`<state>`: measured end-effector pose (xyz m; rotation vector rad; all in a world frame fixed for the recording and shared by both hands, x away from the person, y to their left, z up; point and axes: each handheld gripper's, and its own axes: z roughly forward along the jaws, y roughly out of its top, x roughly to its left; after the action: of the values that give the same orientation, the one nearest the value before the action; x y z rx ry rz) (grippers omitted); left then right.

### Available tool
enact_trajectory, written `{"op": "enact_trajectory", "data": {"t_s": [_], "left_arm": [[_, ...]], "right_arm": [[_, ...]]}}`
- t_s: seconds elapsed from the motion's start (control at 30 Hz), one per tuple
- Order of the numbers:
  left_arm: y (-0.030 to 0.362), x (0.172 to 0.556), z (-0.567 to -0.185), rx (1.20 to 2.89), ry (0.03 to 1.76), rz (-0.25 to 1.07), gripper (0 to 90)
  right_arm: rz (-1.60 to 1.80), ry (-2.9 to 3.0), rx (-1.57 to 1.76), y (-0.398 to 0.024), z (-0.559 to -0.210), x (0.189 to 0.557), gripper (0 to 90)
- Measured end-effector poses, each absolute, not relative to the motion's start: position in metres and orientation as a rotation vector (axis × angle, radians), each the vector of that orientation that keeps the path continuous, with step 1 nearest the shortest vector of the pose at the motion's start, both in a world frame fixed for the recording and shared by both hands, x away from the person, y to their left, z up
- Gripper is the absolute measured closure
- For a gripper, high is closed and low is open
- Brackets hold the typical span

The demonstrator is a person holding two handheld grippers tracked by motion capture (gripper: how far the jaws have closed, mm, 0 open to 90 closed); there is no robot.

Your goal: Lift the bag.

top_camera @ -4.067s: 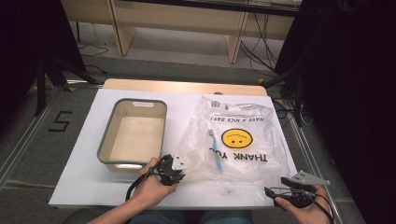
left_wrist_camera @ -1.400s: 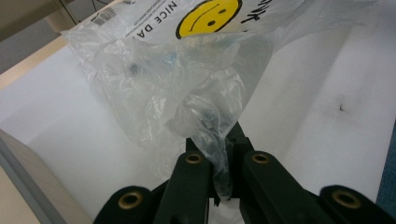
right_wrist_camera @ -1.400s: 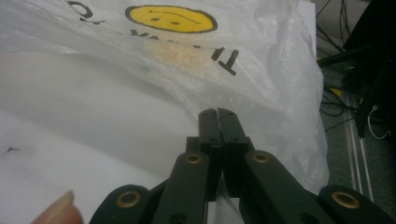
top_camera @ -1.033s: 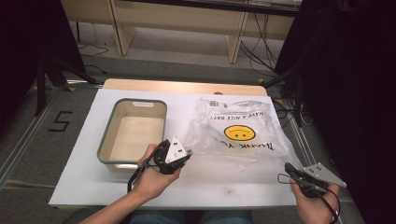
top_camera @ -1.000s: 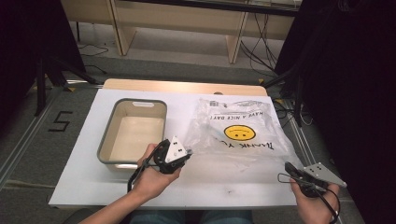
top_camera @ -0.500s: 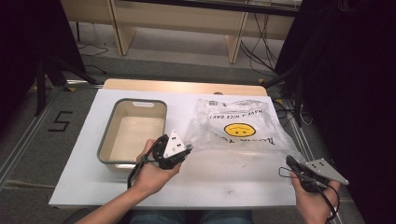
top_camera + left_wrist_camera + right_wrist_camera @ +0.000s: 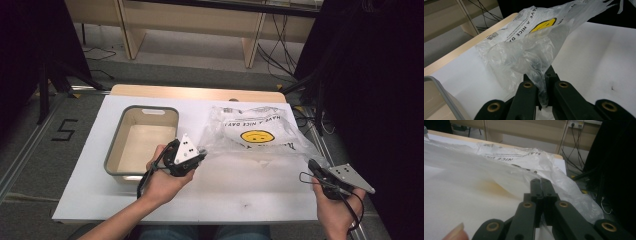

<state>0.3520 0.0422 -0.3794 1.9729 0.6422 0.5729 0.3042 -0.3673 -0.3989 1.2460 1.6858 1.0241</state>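
At the far left of the white surface (image 7: pixel 90 200) stands a grey-rimmed rectangular bin (image 7: pixel 116 150), rounded at the corners, smooth and pale cream inside. Just right of its near corner, the left gripper (image 7: pixel 199 154) has its fingers pressed together on a bunched, crinkled edge of the plastic bag (image 7: pixel 250 145); in the left gripper view a twisted tail of thin film runs down between the black fingers (image 7: pixel 534 86). The bag itself is clear, floppy and wrinkled, printed with a yellow smiley face and black lettering, and it lies across the middle and right of the surface, its near part lifted off it. At the near right edge, the right gripper (image 7: pixel 314 166) pinches the bag's other corner, fingers closed on the film.

The step in hand looks like stretching the bag between two held corners. Next probably calls for lifting both corners evenly, keeping the slippery film from tearing or sliding out.
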Motion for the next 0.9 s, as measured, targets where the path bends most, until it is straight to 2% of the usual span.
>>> {"op": "enact_trajectory", "data": {"t_s": [0.9], "left_arm": [[0.046, 0.366, -0.358, 1.879, 0.661, 0.614, 89.4]], "right_arm": [[1.057, 1.623, 1.2, -0.36, -0.382, 0.32, 90.0]]}}
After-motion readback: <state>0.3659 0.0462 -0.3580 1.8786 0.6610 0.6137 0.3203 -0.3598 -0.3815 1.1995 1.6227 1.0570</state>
